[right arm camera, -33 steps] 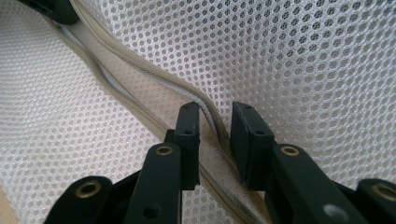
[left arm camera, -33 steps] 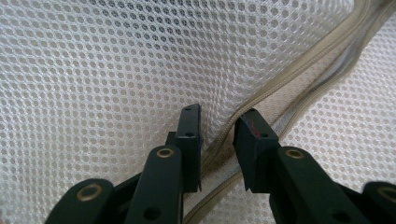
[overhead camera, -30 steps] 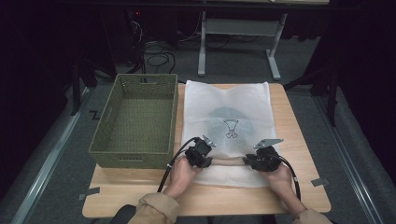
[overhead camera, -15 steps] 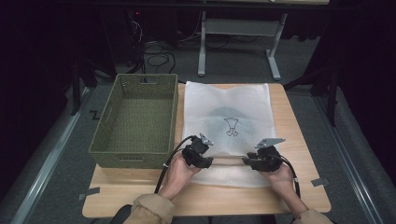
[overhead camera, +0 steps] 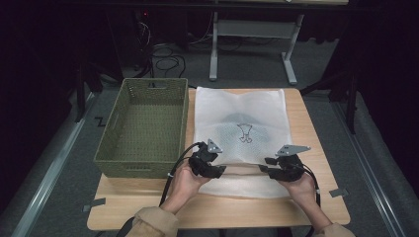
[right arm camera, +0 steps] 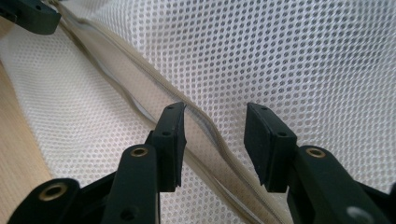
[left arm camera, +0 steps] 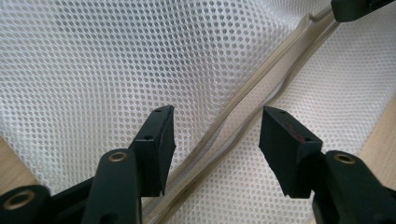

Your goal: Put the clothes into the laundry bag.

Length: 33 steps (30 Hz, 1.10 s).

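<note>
A white mesh bag (overhead camera: 237, 106) lies flat on the wooden table (overhead camera: 316, 148), with a beige zipper strip (overhead camera: 243, 168) across its near end. My left gripper (overhead camera: 221, 170) hovers over the strip's left part and my right gripper (overhead camera: 263, 169) over its right part, their tips facing each other. In the left gripper view the left gripper (left arm camera: 217, 128) stands open above the zipper (left arm camera: 261, 79), its pads clear of it. The right gripper (right arm camera: 212, 121) is likewise open over the zipper (right arm camera: 135, 70). Both pairs of jaws have just been opening.
An empty green woven basket (overhead camera: 143, 126) stands on the table left of the bag, close to my left hand. Bare wood shows in front of the bag and along the right edge. The floor beyond holds cables and a desk frame (overhead camera: 252, 29).
Both grippers' jaws have spread apart and let go of the zipper strip. Both hands have lifted slightly off the bag.
</note>
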Motion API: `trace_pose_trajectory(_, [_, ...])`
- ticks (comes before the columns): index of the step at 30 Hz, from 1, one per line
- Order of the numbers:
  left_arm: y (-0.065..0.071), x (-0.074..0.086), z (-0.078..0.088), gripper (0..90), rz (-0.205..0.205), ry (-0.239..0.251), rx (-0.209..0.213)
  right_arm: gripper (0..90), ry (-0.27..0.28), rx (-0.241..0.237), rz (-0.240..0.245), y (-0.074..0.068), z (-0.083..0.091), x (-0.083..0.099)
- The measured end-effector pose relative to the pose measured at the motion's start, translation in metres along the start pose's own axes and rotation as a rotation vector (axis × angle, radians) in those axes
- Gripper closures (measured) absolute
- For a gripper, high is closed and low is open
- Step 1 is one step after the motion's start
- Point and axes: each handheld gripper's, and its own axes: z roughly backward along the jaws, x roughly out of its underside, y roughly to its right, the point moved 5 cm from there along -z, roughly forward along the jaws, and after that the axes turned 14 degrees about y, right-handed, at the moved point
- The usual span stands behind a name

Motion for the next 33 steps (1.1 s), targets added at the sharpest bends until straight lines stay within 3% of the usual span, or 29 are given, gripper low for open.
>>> trace_pose_trajectory(9, [-0.003,-0.008,0.016,43.5,0.023,0.060,-0.006,54.7,0.048,0.012,0.000,0.001,0.012,-0.006])
trace_pose_trajectory(21, [-0.002,-0.014,0.035,42.1,0.062,0.118,0.039,49.8,0.084,-0.007,-0.028,0.002,0.029,-0.012])
trace_pose_trajectory(33, [0.006,-0.011,0.051,41.6,0.010,0.145,0.047,48.7,0.122,-0.021,-0.043,0.000,0.054,-0.002])
